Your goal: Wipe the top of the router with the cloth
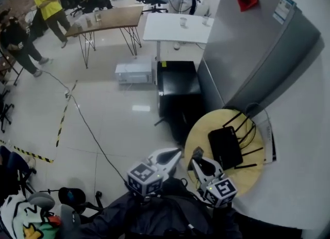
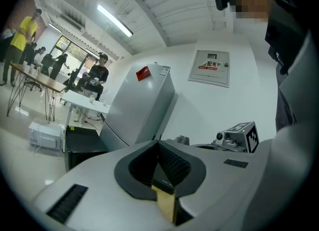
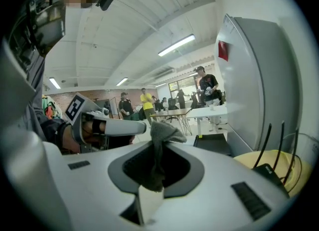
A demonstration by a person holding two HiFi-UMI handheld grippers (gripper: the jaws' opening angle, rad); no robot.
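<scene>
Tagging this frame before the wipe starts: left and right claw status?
Left claw: closed, empty.
Right claw: closed on the cloth.

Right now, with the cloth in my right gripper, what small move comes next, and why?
Probably bring the right gripper forward and down onto the router: its jaws are shut on the cloth, yet it hovers short of the router, which lies untouched on the yellow table.

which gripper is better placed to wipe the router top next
Right. The right gripper is shut on the grey cloth and nearer the router; the left gripper is shut, empty and farther off.
</scene>
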